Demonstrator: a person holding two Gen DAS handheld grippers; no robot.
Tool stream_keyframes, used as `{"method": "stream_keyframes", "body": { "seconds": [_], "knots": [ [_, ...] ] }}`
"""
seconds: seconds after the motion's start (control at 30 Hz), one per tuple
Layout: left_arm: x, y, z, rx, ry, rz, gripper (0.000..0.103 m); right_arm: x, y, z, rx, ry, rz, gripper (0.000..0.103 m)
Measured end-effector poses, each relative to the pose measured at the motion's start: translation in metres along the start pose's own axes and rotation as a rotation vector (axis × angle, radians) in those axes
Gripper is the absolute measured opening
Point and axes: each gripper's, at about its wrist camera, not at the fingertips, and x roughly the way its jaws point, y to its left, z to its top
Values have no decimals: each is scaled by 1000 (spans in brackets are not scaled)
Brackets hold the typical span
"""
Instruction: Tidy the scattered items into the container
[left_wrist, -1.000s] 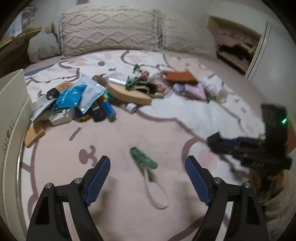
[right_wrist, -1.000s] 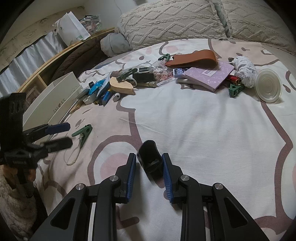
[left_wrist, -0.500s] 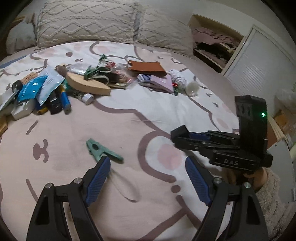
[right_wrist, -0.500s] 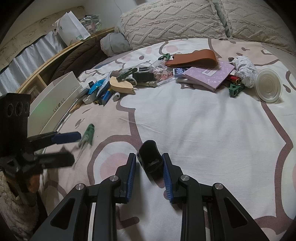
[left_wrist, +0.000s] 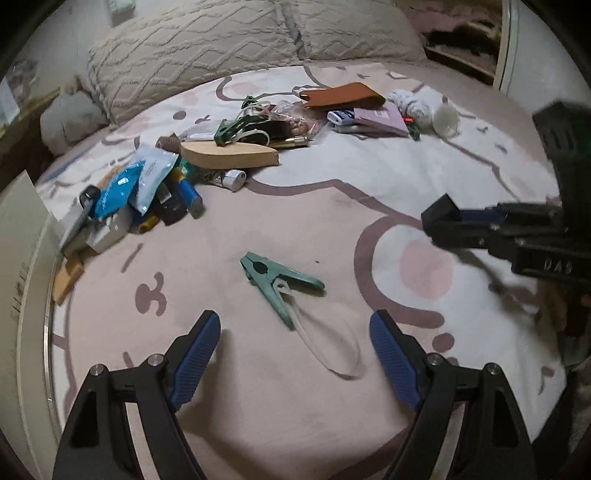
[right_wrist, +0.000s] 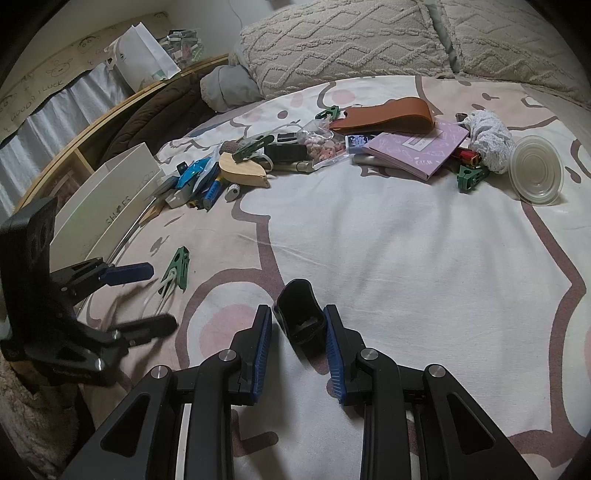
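On the bed (right_wrist: 406, 258), most items lie scattered; white box (right_wrist: 110, 206) sits left. Right claw (right_wrist: 297, 334) grips a black holder (right_wrist: 299, 310). Left claw (left_wrist: 293, 354), wide, faces the green clothespin (left_wrist: 277, 278).

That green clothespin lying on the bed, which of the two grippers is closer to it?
Left. The left gripper hovers open right at the green clothespin; the right gripper, off to the side, grips a black cap.
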Motion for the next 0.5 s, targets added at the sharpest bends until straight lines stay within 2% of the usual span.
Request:
{"method": "stream_keyframes", "body": {
  "seconds": [0.1, 0.27, 0.5],
  "knots": [
    [-1, -2, -1, 31, -9, 40, 83, 0, 0, 0, -1, 0, 0, 29],
    [-3, 0, -2, 117, -10, 205, 83, 0, 0, 0, 0, 0, 1, 29],
    [-4, 14, -4, 131, 3, 238, 83, 0, 0, 0, 0, 1, 1, 29]
  ]
}}
